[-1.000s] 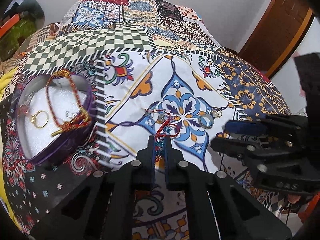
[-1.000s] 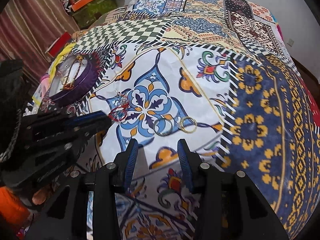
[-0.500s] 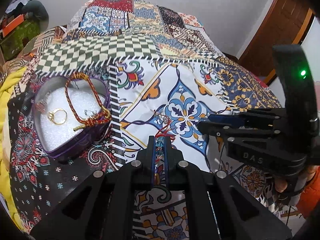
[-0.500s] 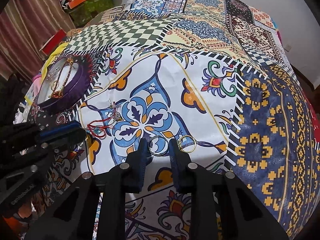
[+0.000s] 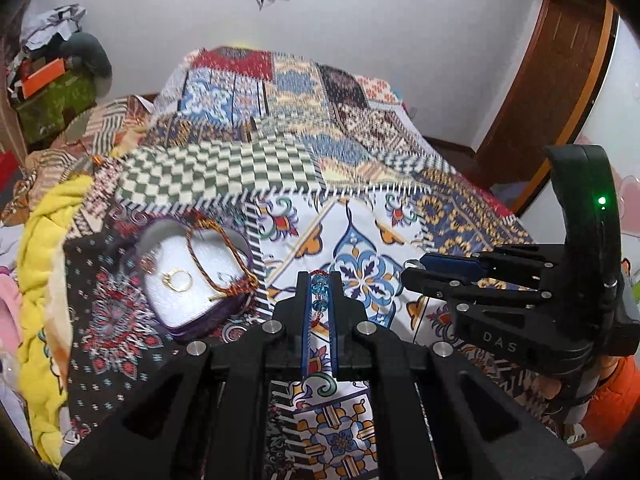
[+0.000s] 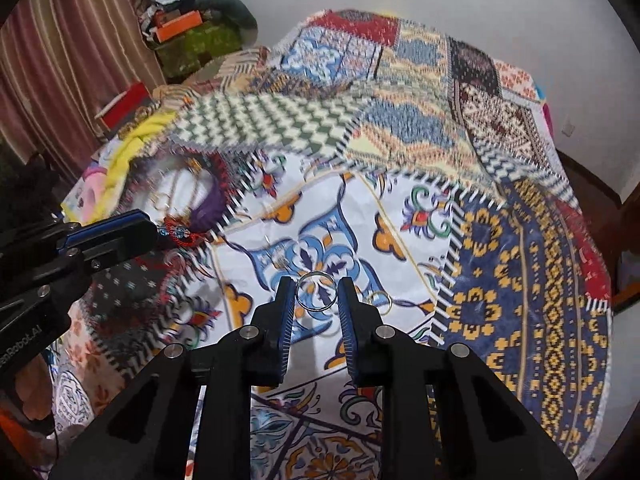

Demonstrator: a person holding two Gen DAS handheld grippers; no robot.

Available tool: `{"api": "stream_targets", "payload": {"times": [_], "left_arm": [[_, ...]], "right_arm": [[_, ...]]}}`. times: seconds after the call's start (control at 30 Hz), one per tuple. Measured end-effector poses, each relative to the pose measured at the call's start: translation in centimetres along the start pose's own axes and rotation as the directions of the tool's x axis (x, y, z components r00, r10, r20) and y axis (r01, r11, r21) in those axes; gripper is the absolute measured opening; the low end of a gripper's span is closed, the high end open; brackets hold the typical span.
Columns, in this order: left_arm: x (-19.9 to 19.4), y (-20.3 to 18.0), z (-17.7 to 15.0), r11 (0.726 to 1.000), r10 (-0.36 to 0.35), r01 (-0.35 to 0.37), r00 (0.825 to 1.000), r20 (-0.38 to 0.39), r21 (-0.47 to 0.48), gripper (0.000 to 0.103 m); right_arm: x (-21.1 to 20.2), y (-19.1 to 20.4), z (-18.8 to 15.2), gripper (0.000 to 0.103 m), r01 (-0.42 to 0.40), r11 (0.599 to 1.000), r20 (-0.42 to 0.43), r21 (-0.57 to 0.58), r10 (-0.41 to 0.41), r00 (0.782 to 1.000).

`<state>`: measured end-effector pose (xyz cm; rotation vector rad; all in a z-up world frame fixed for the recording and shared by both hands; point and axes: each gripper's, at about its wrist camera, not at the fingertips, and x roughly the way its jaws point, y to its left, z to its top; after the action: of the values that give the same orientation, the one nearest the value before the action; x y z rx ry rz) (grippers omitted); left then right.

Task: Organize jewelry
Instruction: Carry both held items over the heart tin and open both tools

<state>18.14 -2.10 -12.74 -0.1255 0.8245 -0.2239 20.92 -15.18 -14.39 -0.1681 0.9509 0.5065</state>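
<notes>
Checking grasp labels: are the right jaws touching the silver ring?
Touching. The right wrist view shows the silver ring spanning the gap, its rim meeting both fingers of the right gripper.

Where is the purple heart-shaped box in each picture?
Left wrist view: the purple heart-shaped box sits left of centre, holding a gold ring.
Right wrist view: blurred at upper left.
Shared landmark: the green checkered patch just beyond it.

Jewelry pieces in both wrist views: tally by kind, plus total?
Rings: 3 — gold ring in the purple heart-shaped tin, silver ring between the right gripper's fingers, gold ring on the patterned bedspread.
Bracelets: 2 — braided red-and-gold cord bracelet in the tin, red-and-blue beaded bracelet in the left gripper.
Total: 5. Smaller tin items unclear.
</notes>
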Motion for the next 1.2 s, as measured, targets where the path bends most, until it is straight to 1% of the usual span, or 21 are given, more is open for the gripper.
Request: {"api": "stream_targets", "payload": {"times": [0.23, 0.4, 0.57, 0.7, 0.9, 1.07, 1.2], "left_arm": [[-3.0, 0.4, 0.8, 1.000, 0.021, -0.021, 0.997, 0.068, -0.006, 0.006], [-5.2, 1.0, 1.5, 0.999, 0.043, -0.042, 0.992, 0.121, -0.013, 0.006], [-6.9, 2.0, 2.3, 0.998, 0.067, -0.063, 0.984, 0.168, -0.028, 0.006], [-7.7, 3.0, 2.8, 0.996, 0.090, -0.083, 0.976, 0.198, -0.044, 0.006], [-8.1, 4.8, 3.4, 0.992, 0.120, -0.108, 0.969, 0.217, -0.066, 0.006], [-8.0, 6.3, 4.0, 0.990, 0.130, -0.113, 0.964, 0.233, -0.086, 0.006], [-7.3, 7.0, 4.4, 0.990, 0.127, -0.108, 0.965, 0.230, -0.096, 0.006]], "right_arm": [[-2.9, 1.5, 1.3, 0.020, -0.008, 1.000, 0.093, -0.014, 0.010, 0.996], [-4.5, 2.8, 2.1, 0.020, -0.020, 0.999, 0.147, -0.032, 0.025, 0.989], [-5.1, 3.9, 3.0, 0.020, -0.039, 0.998, 0.183, -0.045, 0.046, 0.982], [-5.2, 4.8, 3.8, 0.020, -0.063, 0.997, 0.200, -0.053, 0.073, 0.977], [-4.4, 6.2, 4.8, 0.020, -0.091, 0.993, 0.208, -0.072, 0.105, 0.972], [-3.0, 7.1, 5.5, 0.020, -0.117, 0.990, 0.195, -0.083, 0.131, 0.972], [-1.7, 7.6, 5.8, 0.020, -0.128, 0.988, 0.176, -0.092, 0.142, 0.974]]}}
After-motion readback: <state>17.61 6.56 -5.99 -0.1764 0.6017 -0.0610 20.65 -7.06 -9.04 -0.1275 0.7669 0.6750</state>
